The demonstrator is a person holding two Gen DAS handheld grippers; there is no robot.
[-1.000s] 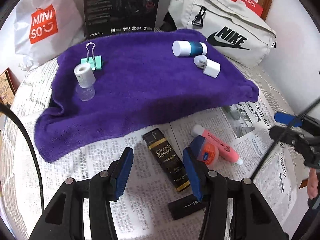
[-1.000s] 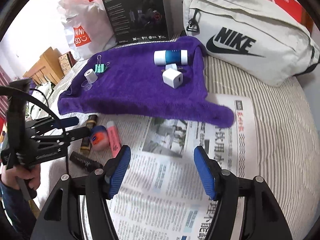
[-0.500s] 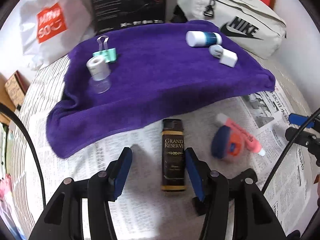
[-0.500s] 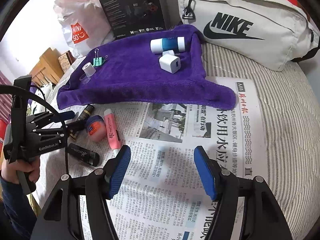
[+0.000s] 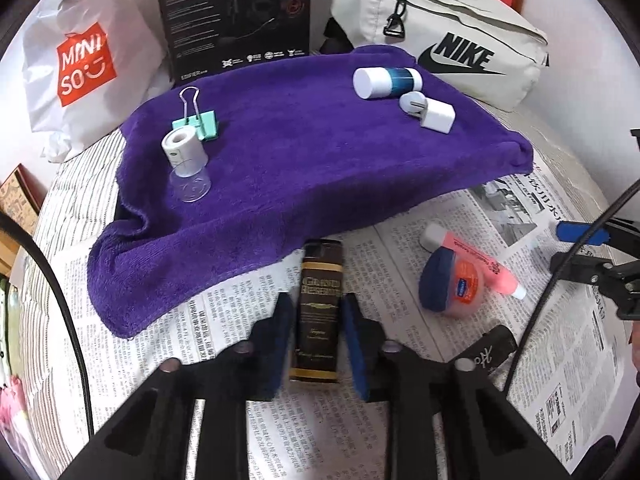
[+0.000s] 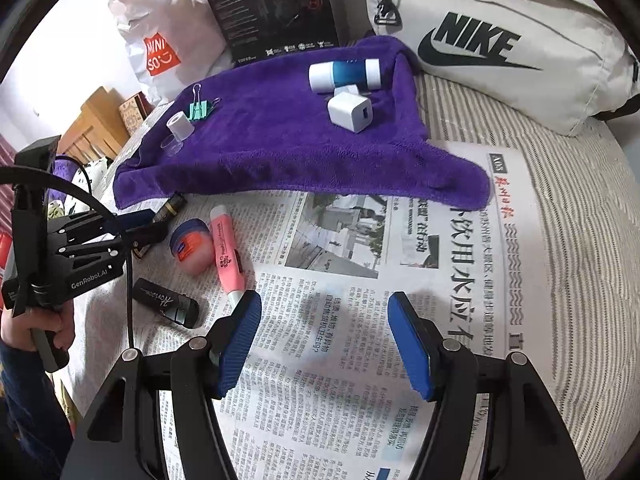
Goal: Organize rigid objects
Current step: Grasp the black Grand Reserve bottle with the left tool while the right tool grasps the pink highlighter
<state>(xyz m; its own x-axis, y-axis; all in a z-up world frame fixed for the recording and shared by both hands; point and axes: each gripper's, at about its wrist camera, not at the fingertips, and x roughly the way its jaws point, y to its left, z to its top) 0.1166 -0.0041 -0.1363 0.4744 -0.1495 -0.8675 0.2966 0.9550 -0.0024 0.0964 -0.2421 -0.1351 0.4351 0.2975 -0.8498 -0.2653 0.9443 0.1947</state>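
A dark brown Grand Reserve box (image 5: 321, 304) lies on the newspaper, just below the purple towel (image 5: 304, 160). My left gripper (image 5: 318, 334) straddles it, the blue pads close on both its sides. A blue-lidded pink jar (image 5: 450, 284), a pink tube (image 5: 476, 258) and a black tube (image 5: 494, 346) lie to the right. On the towel sit a green binder clip (image 5: 198, 122), a small clear bottle (image 5: 186, 162), a white-and-blue bottle (image 5: 386, 80) and a white charger (image 5: 434, 114). My right gripper (image 6: 324, 344) is open and empty above the newspaper (image 6: 400, 264).
A Nike bag (image 5: 448, 40), a black product box (image 5: 236, 16) and a Miniso bag (image 5: 80, 64) stand behind the towel. The striped bed surface (image 6: 580, 216) extends to the right. A wooden piece of furniture (image 6: 92, 124) is at the left.
My left gripper moved forward over the brown box and its jaws narrowed around it. My right gripper drifted slightly and stayed open.
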